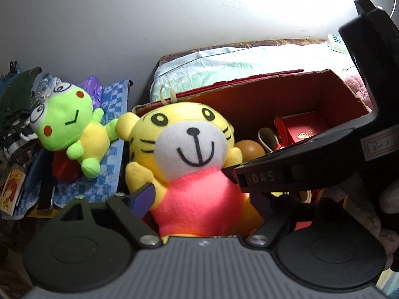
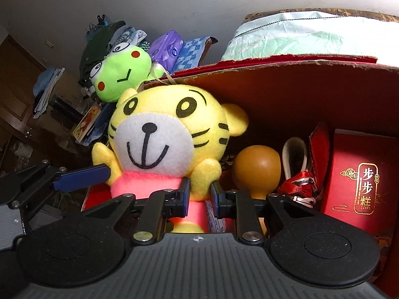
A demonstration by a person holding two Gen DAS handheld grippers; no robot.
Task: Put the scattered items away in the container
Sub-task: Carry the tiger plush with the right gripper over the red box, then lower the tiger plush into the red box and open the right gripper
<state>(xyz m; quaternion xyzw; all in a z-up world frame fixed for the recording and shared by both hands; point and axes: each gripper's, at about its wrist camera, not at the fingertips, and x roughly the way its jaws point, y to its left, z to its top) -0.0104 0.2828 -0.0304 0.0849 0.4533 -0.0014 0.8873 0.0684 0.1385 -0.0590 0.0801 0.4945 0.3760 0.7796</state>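
Note:
A yellow tiger plush (image 1: pixel 189 134) in a pink shirt sits upright at the near left end of the red cardboard box (image 1: pixel 286 92). My left gripper (image 1: pixel 203 201) is shut on its pink body, with a blue pad pressed to each side. My right gripper (image 2: pixel 200 196) is shut on the tiger plush (image 2: pixel 159 129), pinching one yellow paw. In the left wrist view the right gripper (image 1: pixel 237 174) reaches in from the right. One of the left gripper's blue fingers (image 2: pixel 82 174) touches the tiger's other arm. A green frog plush (image 1: pixel 72 129) lies outside the box on a blue checked towel (image 1: pixel 112 169).
Inside the box (image 2: pixel 299 87) are a brown gourd (image 2: pixel 256 167), a red tassel (image 2: pixel 299 184) and a red gift box with gold characters (image 2: pixel 361 174). Pale green bedding (image 1: pixel 237 59) lies behind the box. A pile of clothes (image 1: pixel 17 94) and a purple packet (image 2: pixel 167 47) sit at the left.

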